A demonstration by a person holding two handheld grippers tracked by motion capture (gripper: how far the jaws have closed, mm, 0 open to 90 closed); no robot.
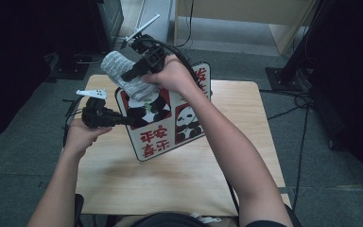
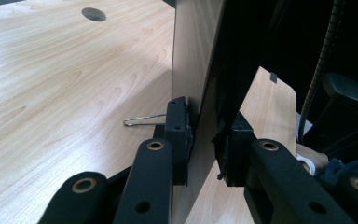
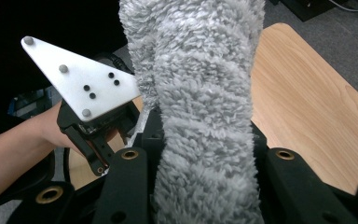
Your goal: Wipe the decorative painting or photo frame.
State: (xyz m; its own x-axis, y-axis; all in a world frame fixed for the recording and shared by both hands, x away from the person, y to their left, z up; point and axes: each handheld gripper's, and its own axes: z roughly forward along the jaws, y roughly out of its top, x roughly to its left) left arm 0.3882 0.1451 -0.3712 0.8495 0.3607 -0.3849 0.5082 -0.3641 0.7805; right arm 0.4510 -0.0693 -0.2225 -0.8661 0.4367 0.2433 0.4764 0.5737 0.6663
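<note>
Dim room, dark corners; close-ups sharp, mild glare.

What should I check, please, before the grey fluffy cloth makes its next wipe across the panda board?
1. Left gripper clamps the panda board by its edge: ok.
2. Grey cloth sits between the right gripper jaws: ok.
3. Right jaws' firmness on the cloth: cannot tell.
4. Cloth touches the board's upper corner: ok.
5. Board stands tilted on the table, lower edge resting: cannot tell.
</note>
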